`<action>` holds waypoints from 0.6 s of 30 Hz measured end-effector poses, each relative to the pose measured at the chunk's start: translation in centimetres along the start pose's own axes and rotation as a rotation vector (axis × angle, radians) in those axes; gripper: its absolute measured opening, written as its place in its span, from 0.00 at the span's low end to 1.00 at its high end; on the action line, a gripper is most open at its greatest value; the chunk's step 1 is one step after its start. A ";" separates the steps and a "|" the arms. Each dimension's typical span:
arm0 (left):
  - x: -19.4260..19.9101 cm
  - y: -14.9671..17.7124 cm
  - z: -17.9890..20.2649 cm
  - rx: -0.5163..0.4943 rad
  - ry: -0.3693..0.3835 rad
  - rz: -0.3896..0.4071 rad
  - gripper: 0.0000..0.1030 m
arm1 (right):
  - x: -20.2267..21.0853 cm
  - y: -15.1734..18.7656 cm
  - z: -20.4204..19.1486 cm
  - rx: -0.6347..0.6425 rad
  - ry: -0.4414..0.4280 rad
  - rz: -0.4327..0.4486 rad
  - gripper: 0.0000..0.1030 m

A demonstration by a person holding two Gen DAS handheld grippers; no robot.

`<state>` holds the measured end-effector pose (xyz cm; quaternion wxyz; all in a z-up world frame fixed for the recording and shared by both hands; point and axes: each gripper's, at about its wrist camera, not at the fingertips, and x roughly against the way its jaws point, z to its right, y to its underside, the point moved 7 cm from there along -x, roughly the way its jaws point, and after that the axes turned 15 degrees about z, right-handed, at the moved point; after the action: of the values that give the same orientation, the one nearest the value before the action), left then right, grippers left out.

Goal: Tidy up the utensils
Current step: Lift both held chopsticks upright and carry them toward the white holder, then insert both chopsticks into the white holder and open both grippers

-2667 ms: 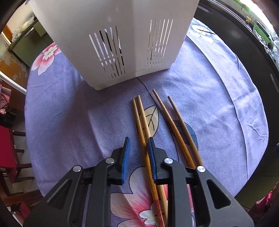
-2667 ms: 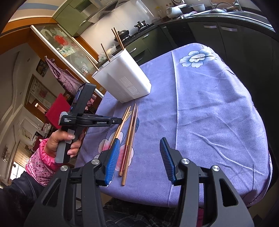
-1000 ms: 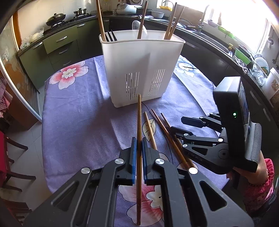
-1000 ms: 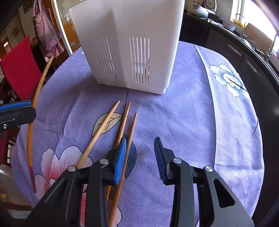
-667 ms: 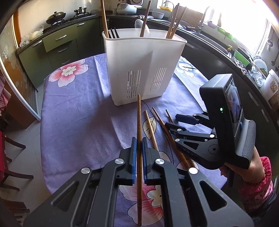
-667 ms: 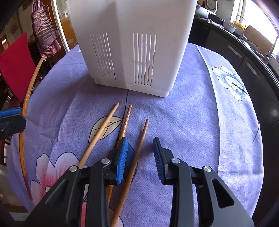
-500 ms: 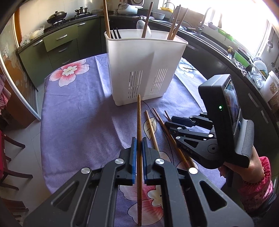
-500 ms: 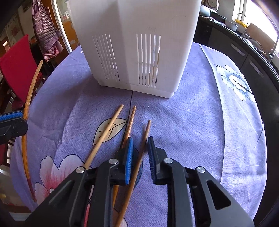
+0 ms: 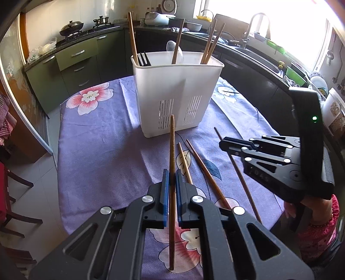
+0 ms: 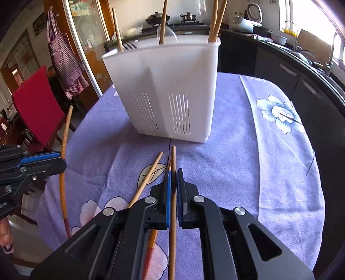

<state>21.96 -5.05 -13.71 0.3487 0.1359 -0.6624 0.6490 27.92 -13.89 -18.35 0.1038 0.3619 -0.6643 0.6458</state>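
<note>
- The white utensil holder (image 9: 176, 94) stands upright on the purple flowered tablecloth (image 9: 97, 150), slotted vents low on its front wall; the right wrist view shows it too (image 10: 168, 86).
- Inside it several wooden chopsticks (image 9: 133, 36) lean out over the rim, along with a dark fork (image 9: 144, 58) at the left corner and a pale spoon (image 9: 172, 46) near the middle.
- Two chopsticks lie loose on the cloth in front of the holder: a light one (image 9: 185, 162) across a printed leaf, and a darker one (image 9: 207, 172) just beside it, both angled toward the holder.
- The left gripper (image 9: 170, 185) is clamped on a brown chopstick (image 9: 171, 146), which runs between the blue pads, its far tip pointing at the holder's base and its near end hanging below the jaws, clear of the cloth.
- The right gripper (image 10: 173, 185) is likewise clenched on its own chopstick (image 10: 173, 159), pinched between the blue pads with the tip aimed at the holder.
- In the left wrist view that thin chopstick (image 9: 237, 170) slants under the right gripper's black body (image 9: 280, 163), off the table.
- A hand in a pink patterned sleeve (image 9: 319, 228) grips the right tool's handle.
- Behind: dark green kitchen cabinets (image 9: 75, 62), a sink tap (image 9: 256, 19) by a bright window, and a red chair (image 10: 41, 107).
</note>
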 end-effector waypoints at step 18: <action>5.7 -1.0 1.5 -0.049 -0.028 0.090 0.06 | 15.9 -1.4 0.9 -0.016 -0.042 0.257 0.06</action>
<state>18.06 -5.08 -9.13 0.3131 0.1065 -0.6884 0.6455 17.72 -20.09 -7.75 0.0092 0.2866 -0.7123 0.6407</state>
